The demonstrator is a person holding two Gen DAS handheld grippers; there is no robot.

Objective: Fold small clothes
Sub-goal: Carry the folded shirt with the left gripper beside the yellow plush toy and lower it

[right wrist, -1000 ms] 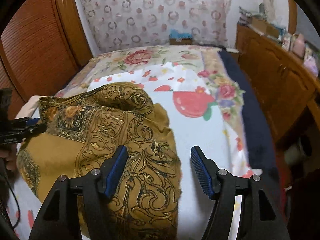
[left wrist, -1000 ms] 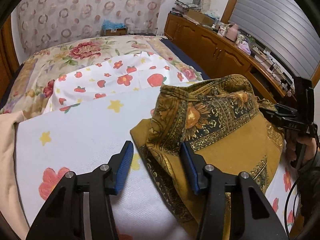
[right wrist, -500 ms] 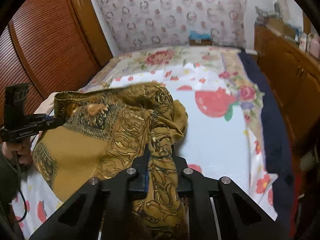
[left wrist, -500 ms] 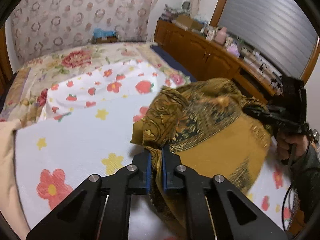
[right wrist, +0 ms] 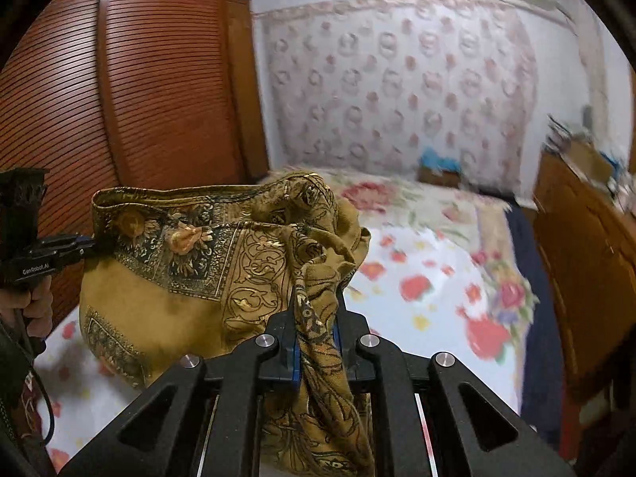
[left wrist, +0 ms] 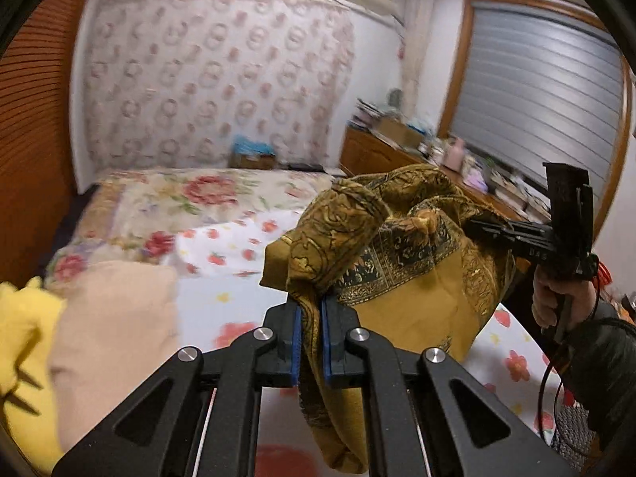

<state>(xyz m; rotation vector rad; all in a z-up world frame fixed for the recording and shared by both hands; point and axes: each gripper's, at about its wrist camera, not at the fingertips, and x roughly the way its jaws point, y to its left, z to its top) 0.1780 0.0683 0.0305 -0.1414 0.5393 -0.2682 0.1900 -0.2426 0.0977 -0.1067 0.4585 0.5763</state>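
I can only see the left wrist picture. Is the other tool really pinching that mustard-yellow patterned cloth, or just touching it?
Observer: Pinching. In the right wrist view, the right gripper has its blue-padded fingers shut on a bunched edge of the mustard-yellow patterned cloth.
Operator: And who holds my tool?
Observer: A hand wraps the handle of the left gripper at that view's left edge.
Operator: What lies past the cloth, on the bed's far side?
Observer: A dark blue strip runs along the bed's edge, beside the brown wooden cabinet.
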